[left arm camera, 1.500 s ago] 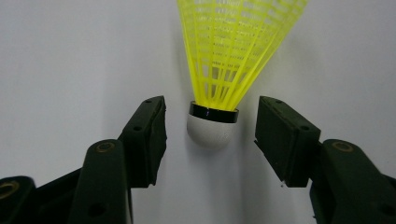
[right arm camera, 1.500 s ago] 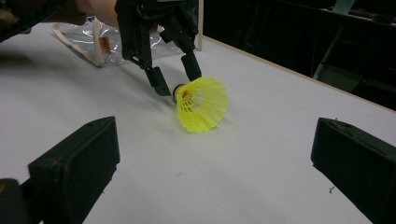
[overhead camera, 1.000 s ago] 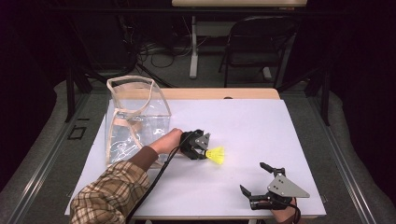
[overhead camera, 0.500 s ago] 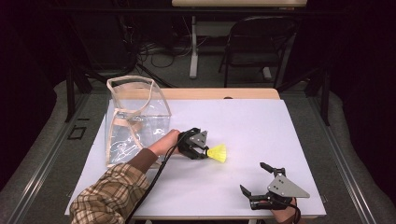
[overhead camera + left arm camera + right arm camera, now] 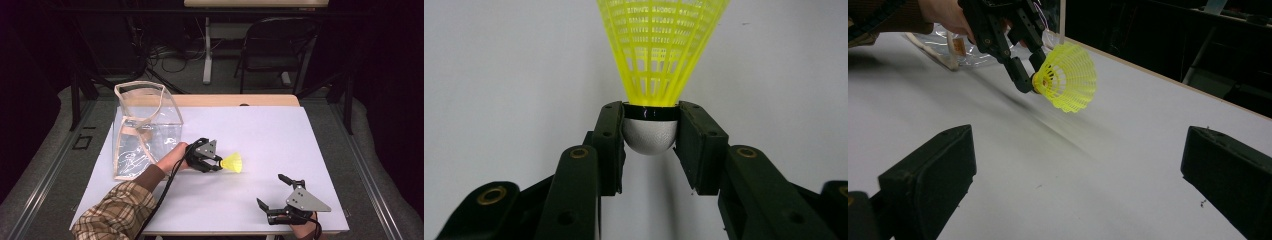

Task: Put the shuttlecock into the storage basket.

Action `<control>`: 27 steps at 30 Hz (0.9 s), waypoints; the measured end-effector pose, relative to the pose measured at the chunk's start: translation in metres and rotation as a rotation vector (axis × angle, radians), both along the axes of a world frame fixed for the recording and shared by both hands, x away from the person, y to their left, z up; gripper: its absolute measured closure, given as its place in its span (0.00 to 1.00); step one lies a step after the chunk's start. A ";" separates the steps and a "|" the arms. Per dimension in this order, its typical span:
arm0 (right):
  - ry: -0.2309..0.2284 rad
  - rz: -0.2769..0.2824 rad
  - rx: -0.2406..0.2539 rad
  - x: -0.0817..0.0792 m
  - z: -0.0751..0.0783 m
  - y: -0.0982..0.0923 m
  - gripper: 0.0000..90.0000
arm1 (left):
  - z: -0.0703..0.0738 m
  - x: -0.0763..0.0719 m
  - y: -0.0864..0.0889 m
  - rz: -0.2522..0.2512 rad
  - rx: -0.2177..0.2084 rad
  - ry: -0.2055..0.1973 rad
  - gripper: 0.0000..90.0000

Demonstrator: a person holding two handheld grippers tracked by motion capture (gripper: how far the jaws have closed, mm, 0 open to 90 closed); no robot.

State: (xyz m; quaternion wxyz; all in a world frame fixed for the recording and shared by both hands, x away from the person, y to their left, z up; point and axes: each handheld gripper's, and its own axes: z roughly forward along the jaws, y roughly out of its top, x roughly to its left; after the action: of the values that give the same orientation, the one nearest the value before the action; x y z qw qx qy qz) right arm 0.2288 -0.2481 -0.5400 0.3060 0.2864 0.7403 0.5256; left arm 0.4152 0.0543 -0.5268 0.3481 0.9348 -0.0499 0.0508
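Yellow shuttlecock (image 5: pixel 659 50) clamped in left tongs (image 5: pixel 650 131) (right tongs (image 5: pixel 1078 170) agape).

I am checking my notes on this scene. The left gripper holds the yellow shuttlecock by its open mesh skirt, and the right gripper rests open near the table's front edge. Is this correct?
Not quite. The left gripper holds the yellow shuttlecock by its white cork head, not the mesh skirt; the left gripper view shows both pads against the cork. The right gripper does rest open near the table's front edge.
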 end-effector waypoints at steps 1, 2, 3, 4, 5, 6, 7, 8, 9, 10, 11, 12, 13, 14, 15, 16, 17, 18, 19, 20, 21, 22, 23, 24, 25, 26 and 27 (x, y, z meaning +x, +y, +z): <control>0.000 0.000 0.001 0.000 0.000 0.000 0.01 | 0.000 -0.001 0.001 0.008 -0.017 0.004 0.71; 0.000 0.000 0.002 0.000 0.000 0.000 0.01 | 0.000 -0.001 0.002 0.013 -0.022 0.005 0.71; 0.001 0.001 0.001 0.000 0.000 0.000 0.01 | 0.000 -0.002 0.003 0.018 -0.026 0.004 0.71; 0.001 0.001 0.001 0.000 0.000 0.000 0.01 | 0.000 -0.002 0.004 0.023 -0.038 0.008 0.71; 0.001 0.001 0.001 0.000 0.000 0.000 0.01 | 0.000 -0.002 0.004 0.023 -0.038 0.008 0.71; 0.001 0.001 0.001 0.000 0.000 0.000 0.01 | 0.000 -0.002 0.005 0.023 -0.041 0.006 0.71; 0.000 0.000 0.002 0.000 0.000 0.000 0.01 | 0.000 -0.003 0.006 0.031 -0.053 0.014 0.71; 0.000 0.000 0.001 0.000 0.000 0.000 0.01 | 0.000 -0.003 0.006 0.033 -0.059 0.017 0.71; 0.000 0.000 0.002 0.000 0.000 0.000 0.01 | -0.001 -0.004 0.008 0.039 -0.066 0.019 0.71; 0.000 0.000 0.002 0.000 0.000 0.000 0.01 | -0.001 -0.004 0.008 0.039 -0.066 0.019 0.71; 0.000 0.000 0.002 0.000 0.000 0.000 0.01 | -0.001 -0.005 0.008 0.044 -0.069 0.016 0.71; 0.000 0.000 0.002 0.000 0.000 0.000 0.01 | -0.001 -0.005 0.009 0.048 -0.075 0.018 0.71; 0.000 0.000 0.002 0.000 0.000 0.000 0.01 | -0.001 -0.005 0.009 0.048 -0.075 0.018 0.71; 0.001 0.000 0.002 0.000 0.000 0.000 0.01 | -0.001 -0.006 0.010 0.055 -0.081 0.020 0.71; 0.001 0.000 0.002 0.000 0.000 0.000 0.01 | -0.001 -0.006 0.010 0.055 -0.081 0.020 0.71; 0.000 0.000 0.002 0.000 0.000 0.000 0.01 | -0.002 -0.006 0.011 0.060 -0.090 0.024 0.71; 0.002 0.000 0.003 0.000 0.000 0.000 0.01 | -0.002 -0.006 0.011 0.060 -0.098 0.025 0.71; 0.002 0.000 0.002 0.000 0.000 0.000 0.01 | -0.001 -0.006 0.011 0.062 -0.098 0.021 0.71; 0.002 0.000 0.003 0.000 0.000 0.000 0.01 | -0.001 -0.006 0.011 0.062 -0.098 0.021 0.71; 0.002 0.000 0.002 0.000 0.000 0.000 0.01 | 0.000 -0.006 0.012 0.056 -0.098 0.013 0.71; 0.002 0.000 0.002 0.000 0.000 0.000 0.01 | 0.001 -0.007 0.011 0.059 -0.103 0.013 0.71; 0.001 0.001 0.001 0.000 0.000 0.000 0.01 | 0.001 -0.007 0.011 0.057 -0.102 0.009 0.72; 0.001 0.001 0.001 0.000 0.000 0.000 0.01 | 0.001 -0.007 0.011 0.057 -0.102 0.009 0.71; 0.001 0.001 0.000 0.001 0.000 0.000 0.01 | 0.003 -0.008 0.010 0.056 -0.104 0.007 0.71; 0.001 0.001 -0.001 0.001 0.000 0.000 0.01 | 0.005 -0.008 0.010 0.051 -0.100 0.001 0.71; 0.001 0.001 0.000 0.001 0.000 0.000 0.01 | 0.006 -0.008 0.010 0.052 -0.106 0.001 0.71; 0.001 0.001 0.000 0.001 0.000 0.000 0.01 | 0.006 -0.008 0.010 0.052 -0.106 0.001 0.71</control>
State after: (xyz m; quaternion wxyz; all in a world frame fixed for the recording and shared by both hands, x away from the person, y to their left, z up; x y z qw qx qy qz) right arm 0.2294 -0.2479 -0.5404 0.3055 0.2863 0.7407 0.5255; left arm 0.4070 0.0643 -0.5209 0.3956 0.9161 -0.0228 0.0617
